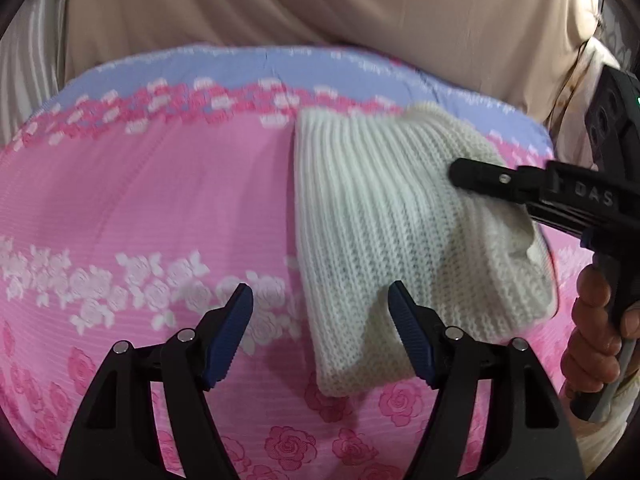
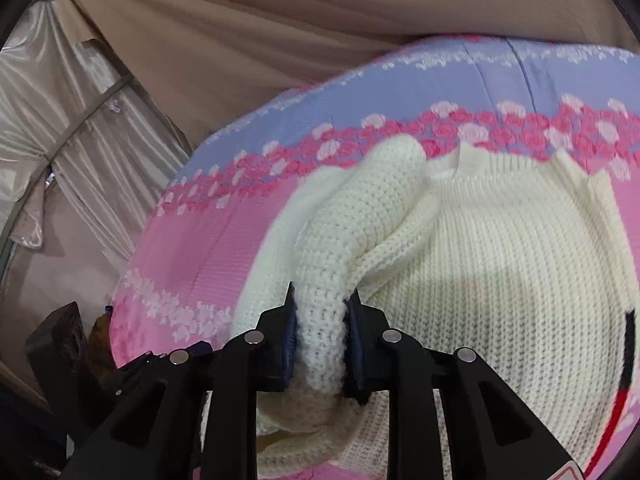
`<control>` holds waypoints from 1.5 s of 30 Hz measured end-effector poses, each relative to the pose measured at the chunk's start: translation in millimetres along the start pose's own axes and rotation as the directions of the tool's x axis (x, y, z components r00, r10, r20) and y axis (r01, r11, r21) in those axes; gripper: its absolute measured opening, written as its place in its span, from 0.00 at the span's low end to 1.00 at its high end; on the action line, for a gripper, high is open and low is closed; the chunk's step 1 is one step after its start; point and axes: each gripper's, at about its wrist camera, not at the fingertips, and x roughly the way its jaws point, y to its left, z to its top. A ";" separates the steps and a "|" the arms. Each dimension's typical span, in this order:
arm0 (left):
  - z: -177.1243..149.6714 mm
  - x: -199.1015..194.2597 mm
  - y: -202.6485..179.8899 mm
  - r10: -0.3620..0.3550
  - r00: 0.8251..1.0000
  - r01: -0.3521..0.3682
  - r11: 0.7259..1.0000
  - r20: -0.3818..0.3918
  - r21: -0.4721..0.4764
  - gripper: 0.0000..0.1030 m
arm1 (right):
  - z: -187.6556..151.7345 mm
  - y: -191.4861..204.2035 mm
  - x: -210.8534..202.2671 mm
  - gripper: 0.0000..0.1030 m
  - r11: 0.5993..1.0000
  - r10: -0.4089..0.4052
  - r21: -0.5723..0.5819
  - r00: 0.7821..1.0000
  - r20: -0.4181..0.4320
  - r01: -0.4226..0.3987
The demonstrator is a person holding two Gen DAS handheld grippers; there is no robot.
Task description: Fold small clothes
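Backdrop: tan curtain (image 1: 320,4) behind everything, shiny pale drape (image 2: 60,128) off to the left in the right wrist view.

Work surface: quilted bedspread (image 1: 140,208), pink with white and darker pink rose bands, lilac strip along the far edge. It lies flat and fills most of both views.

Task item: cream knit sweater (image 1: 400,220) lying on the bedspread, on the right half in the left wrist view, ribbing running toward the camera. Its left edge is straight and its near corner sits on the pink, just ahead of the left gripper's right finger. In the right wrist view the body (image 2: 500,260) lies spread flat to the right, with a red and black stripe at its right edge. One sleeve (image 2: 360,224) is lifted off the body and arches from the far edge down to the right gripper.

Right gripper (image 2: 320,312): clenched on the sleeve, blue pads pressing the knit from both sides, the fabric bunched between them. Seen from the left wrist camera it comes in from the right edge, tip over the sweater's upper right, with a hand (image 1: 596,332) wrapped on its handle.

Left gripper (image 1: 320,300): released, blue pads (image 1: 236,332) well apart with nothing between them. It hovers over the bedspread at the sweater's near left corner; whether the right finger touches the knit I cannot tell.
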 end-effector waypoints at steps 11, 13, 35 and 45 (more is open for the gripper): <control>18.2 13.9 -55.9 -0.154 0.988 0.155 0.983 -0.012 0.096 0.68 | -27.7 -126.4 -75.1 0.21 0.940 -0.315 0.152 0.948 0.048 0.305; 19.5 22.7 -73.9 -0.176 0.984 0.178 0.975 -0.026 0.131 0.68 | -41.2 -146.4 -67.7 0.21 0.941 -0.290 0.198 0.956 0.050 0.275; 11.2 63.2 -98.7 -0.096 0.993 0.106 0.980 -0.066 0.170 0.74 | -103.9 -121.6 -89.7 0.57 0.939 -0.160 0.310 0.987 0.006 0.150; 12.5 50.7 -99.3 -0.085 0.996 0.090 0.980 -0.034 0.178 0.77 | -83.6 -79.0 -126.0 0.16 0.984 -0.149 0.125 0.973 0.175 0.128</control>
